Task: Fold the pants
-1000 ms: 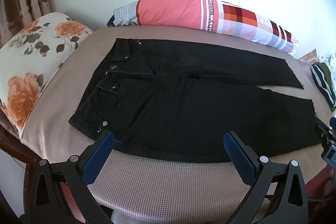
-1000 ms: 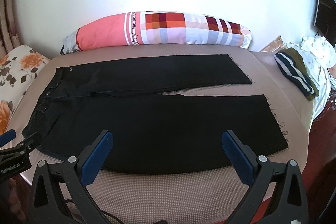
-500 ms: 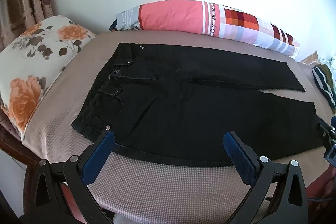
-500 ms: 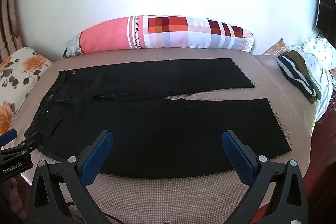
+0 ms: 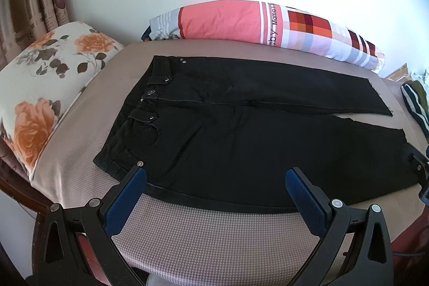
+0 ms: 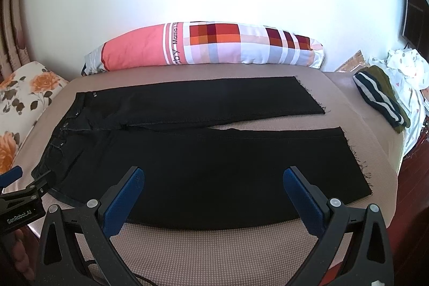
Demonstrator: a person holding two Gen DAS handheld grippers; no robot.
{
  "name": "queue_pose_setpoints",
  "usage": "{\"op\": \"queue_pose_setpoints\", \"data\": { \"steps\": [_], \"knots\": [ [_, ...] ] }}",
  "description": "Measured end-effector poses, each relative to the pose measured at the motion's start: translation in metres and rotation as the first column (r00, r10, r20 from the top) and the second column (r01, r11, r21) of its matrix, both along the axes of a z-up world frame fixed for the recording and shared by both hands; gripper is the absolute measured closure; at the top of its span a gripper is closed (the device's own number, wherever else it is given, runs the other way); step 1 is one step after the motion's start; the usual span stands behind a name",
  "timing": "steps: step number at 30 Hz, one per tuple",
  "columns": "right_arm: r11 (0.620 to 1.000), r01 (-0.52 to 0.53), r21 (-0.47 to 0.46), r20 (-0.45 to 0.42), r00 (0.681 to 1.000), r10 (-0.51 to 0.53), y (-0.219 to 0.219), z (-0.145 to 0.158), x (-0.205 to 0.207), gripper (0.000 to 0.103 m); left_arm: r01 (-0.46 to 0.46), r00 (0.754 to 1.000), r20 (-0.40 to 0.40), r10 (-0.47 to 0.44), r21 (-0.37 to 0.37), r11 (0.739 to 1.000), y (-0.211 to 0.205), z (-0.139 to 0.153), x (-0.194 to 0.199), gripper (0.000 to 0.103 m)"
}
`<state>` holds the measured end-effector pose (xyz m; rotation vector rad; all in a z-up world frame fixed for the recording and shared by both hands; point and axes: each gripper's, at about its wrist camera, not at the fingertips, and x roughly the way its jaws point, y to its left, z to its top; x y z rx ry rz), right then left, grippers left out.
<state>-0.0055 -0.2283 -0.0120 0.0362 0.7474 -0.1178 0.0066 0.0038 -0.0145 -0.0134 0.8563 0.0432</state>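
Black pants [image 5: 241, 130] lie flat on the bed, waistband to the left, both legs spread to the right, frayed hems at the right end. They also show in the right wrist view [image 6: 209, 149]. My left gripper [image 5: 214, 178] is open and empty, hovering over the near edge of the pants by the waistband side. My right gripper [image 6: 213, 178] is open and empty over the near leg. The left gripper's body shows at the left edge of the right wrist view [image 6: 24, 192].
The bed [image 5: 214, 240] has a tan textured cover. A long pink and checked pillow [image 6: 209, 47] lies along the far wall. A floral pillow [image 5: 45, 82] lies at the left. A striped folded garment [image 6: 380, 95] and white cloth [image 6: 407, 66] sit at the right.
Both grippers have risen and drawn back slightly; the pants sit lower in both views. The pants have not moved. Both grippers stay open.
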Motion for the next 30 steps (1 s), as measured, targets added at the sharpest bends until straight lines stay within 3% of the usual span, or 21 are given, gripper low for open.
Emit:
{"op": "queue_pose_setpoints", "data": {
  "steps": [20,25,30],
  "knots": [
    [1.000,-0.005,0.019,0.006,1.000,0.005,0.001,0.000,0.003,0.000,-0.003,1.000,-0.010,0.003,0.013,1.000,0.003,-0.002,0.006,0.000],
    [0.994,-0.035,0.101,0.014,0.999,0.034,-0.006,0.002,0.011,0.000,-0.011,0.999,-0.030,0.011,-0.015,1.000,0.015,0.001,0.025,0.000],
    [0.976,-0.076,0.203,0.058,0.996,0.065,-0.017,0.012,0.024,0.000,-0.048,0.998,-0.039,0.044,-0.106,0.993,0.052,0.013,0.059,0.000]
  ]
}}
